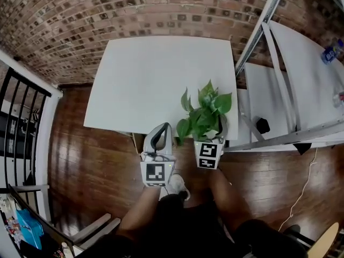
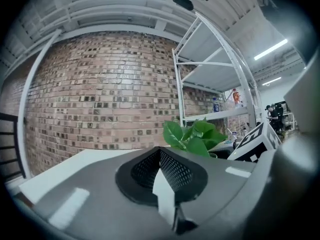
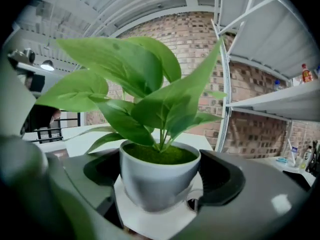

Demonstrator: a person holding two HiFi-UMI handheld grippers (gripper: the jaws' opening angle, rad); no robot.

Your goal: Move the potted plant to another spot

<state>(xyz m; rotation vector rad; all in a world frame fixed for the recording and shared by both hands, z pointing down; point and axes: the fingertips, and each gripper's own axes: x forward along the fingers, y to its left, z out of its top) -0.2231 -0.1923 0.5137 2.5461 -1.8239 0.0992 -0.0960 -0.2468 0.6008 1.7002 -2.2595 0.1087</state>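
Observation:
The potted plant (image 1: pixel 205 112) has broad green leaves and a white pot (image 3: pixel 159 180) on a white saucer. It is at the near right edge of the white table (image 1: pixel 156 79). My right gripper (image 1: pixel 209 138) is shut on the pot, its jaws pressing both sides in the right gripper view, where the gripper (image 3: pixel 160 186) fills the foreground. My left gripper (image 1: pixel 159 133) hovers at the table's front edge, just left of the plant. Its (image 2: pixel 161 173) jaws are shut with nothing between them. From the left gripper view the plant (image 2: pixel 194 136) shows beyond to the right.
A white metal shelf rack (image 1: pixel 285 85) stands right of the table, with bottles (image 1: pixel 330 52) on it. A brick wall (image 1: pixel 134 9) runs behind. A black railing (image 1: pixel 24 117) is at the left over the wooden floor (image 1: pixel 91 160). The person's legs (image 1: pixel 177 219) are below.

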